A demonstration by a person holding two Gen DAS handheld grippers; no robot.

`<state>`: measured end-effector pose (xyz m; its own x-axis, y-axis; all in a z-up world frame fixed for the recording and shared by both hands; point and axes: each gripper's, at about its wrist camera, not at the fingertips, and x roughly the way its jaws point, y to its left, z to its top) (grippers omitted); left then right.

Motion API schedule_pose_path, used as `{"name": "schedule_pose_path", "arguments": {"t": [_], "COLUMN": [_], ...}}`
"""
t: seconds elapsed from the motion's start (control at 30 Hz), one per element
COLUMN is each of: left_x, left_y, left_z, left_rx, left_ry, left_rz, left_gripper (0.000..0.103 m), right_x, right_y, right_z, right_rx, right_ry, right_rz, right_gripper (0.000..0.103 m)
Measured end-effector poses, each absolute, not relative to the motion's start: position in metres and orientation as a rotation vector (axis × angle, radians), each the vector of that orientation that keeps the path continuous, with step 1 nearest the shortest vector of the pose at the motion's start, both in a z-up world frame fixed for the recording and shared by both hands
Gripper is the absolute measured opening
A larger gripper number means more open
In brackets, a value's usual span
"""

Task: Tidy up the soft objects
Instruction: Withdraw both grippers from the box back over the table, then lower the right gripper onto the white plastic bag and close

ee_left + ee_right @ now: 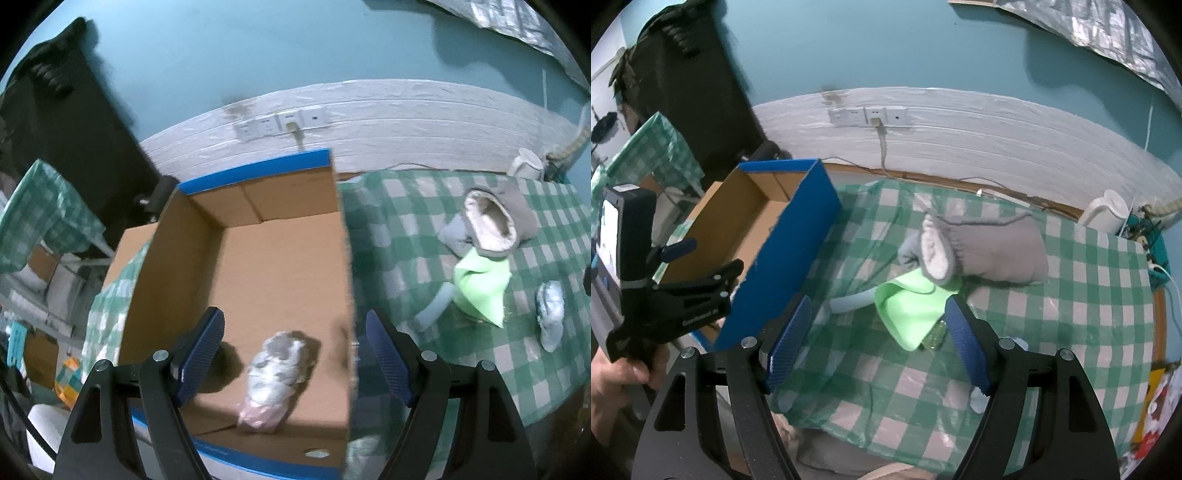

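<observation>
Both jaws wide and empty: left gripper (295,356) above the box (280,266), right gripper (877,341) near the green cloth (912,306); lettering illegible.

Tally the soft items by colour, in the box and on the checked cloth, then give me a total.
Grey-and-white patterned rolled socks: 2 (one in the cardboard box, one on the green checked tablecloth)
Grey fleece-lined mitten: 1
Light green folded cloth: 1
Pale blue soft strip under the green cloth: 1
Total: 5
</observation>
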<state>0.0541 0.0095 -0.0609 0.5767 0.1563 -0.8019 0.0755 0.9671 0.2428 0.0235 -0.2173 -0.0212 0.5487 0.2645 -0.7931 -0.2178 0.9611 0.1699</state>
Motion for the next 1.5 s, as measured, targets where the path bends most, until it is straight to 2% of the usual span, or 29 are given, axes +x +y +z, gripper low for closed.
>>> {"name": "schedule_pose_path", "arguments": {"t": [0.53, 0.6, 0.77, 1.13, 1.5], "left_x": [0.064, 0.066, 0.069, 0.063, 0.074], "left_y": [-0.053, -0.059, -0.072, -0.095, -0.125], "left_z": [-0.085, -0.089, -0.1, -0.091, -0.128], "left_rx": [0.325, 0.338, 0.393, 0.426, 0.497], "left_ry": [1.0, 1.007, 0.997, 0.936, 0.982], "left_rz": [-0.053, -0.059, -0.042, -0.07, -0.138], "left_gripper": [0.08, 0.086, 0.089, 0.089, 0.089], "right_x": [0.022, 0.022, 0.022, 0.023, 0.024], "right_y": [-0.273, -0.278, -0.293, -0.314, -0.331], "right_z": [-0.041, -0.043, -0.051, -0.063, -0.076], "right_rx": [0.126, 0.132, 0.151, 0.185, 0.202], "right_ry": [0.968, 0.971, 0.979, 0.998, 1.02], "right_rz": [0.189, 0.182, 0.154, 0.129, 0.101], "right_gripper": [0.076, 0.076, 0.076, 0.076, 0.076]}}
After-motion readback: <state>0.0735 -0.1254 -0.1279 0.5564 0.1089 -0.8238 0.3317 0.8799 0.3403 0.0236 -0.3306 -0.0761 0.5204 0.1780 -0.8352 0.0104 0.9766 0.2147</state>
